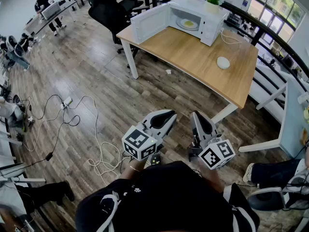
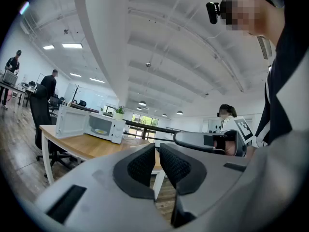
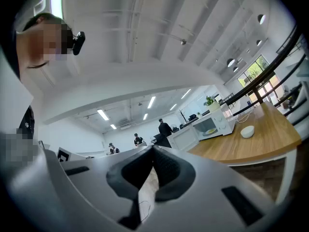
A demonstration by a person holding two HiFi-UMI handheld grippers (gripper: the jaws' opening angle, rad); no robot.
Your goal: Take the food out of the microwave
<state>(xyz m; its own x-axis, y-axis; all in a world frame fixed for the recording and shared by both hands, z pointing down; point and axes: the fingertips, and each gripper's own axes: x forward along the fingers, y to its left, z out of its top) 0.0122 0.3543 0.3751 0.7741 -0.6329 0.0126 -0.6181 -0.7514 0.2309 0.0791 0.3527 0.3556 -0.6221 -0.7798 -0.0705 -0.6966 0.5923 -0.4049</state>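
The white microwave stands at the far end of the wooden table, its door swung open to the left. Inside lies a plate with yellow food. The left gripper view shows the same microwave far off, and so does the right gripper view, as microwave. Both grippers are held close to my body, well short of the table. My left gripper is shut on nothing. My right gripper also has its tips together, with nothing held.
A small white bowl sits on the table's right part. Cables trail over the wooden floor at left. A black office chair stands behind the table. A railing and a white desk border the right side.
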